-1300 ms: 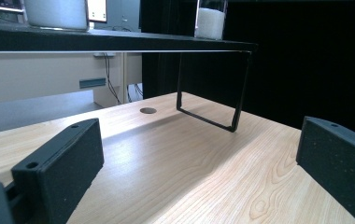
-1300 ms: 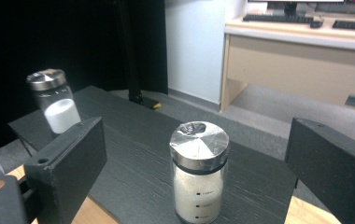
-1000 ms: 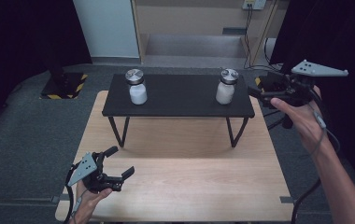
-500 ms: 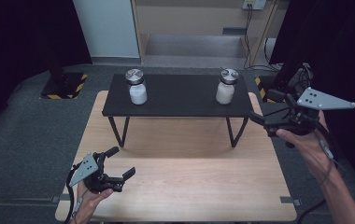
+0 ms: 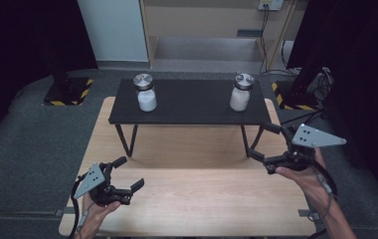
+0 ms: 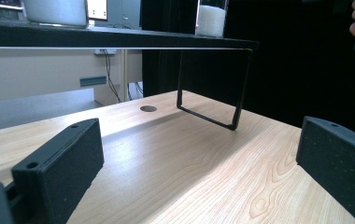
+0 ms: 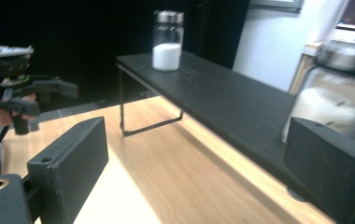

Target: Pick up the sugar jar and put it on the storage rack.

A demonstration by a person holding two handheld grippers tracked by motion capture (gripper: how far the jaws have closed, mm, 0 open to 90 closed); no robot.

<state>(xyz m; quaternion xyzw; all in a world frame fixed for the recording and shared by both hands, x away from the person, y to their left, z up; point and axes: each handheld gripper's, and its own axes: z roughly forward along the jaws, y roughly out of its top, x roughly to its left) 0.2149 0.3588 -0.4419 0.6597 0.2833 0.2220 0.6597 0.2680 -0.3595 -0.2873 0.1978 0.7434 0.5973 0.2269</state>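
Note:
Two glass jars of white powder with metal lids stand on a low black shelf (image 5: 192,107): the left jar (image 5: 146,93) and the right jar (image 5: 240,93). My right gripper (image 5: 262,141) hangs open by the shelf's right front leg, below the shelf top, with nothing between its jaws. In the right gripper view the right jar (image 7: 339,93) is close and blurred, and the left jar (image 7: 167,42) is far along the shelf. My left gripper (image 5: 130,173) stands open and empty low over the wooden table (image 5: 192,199), near its front left. The left gripper view looks under the shelf (image 6: 119,39).
The shelf's thin black legs (image 5: 127,139) stand on the wooden table. A round hole (image 6: 148,108) is in the tabletop. Yellow-black striped bases (image 5: 67,94) and cables (image 5: 301,94) lie on the grey floor. Dark curtains hang on both sides.
My right gripper has come down and toward me, from level with the right jar to below the shelf top. The left gripper has stayed put.

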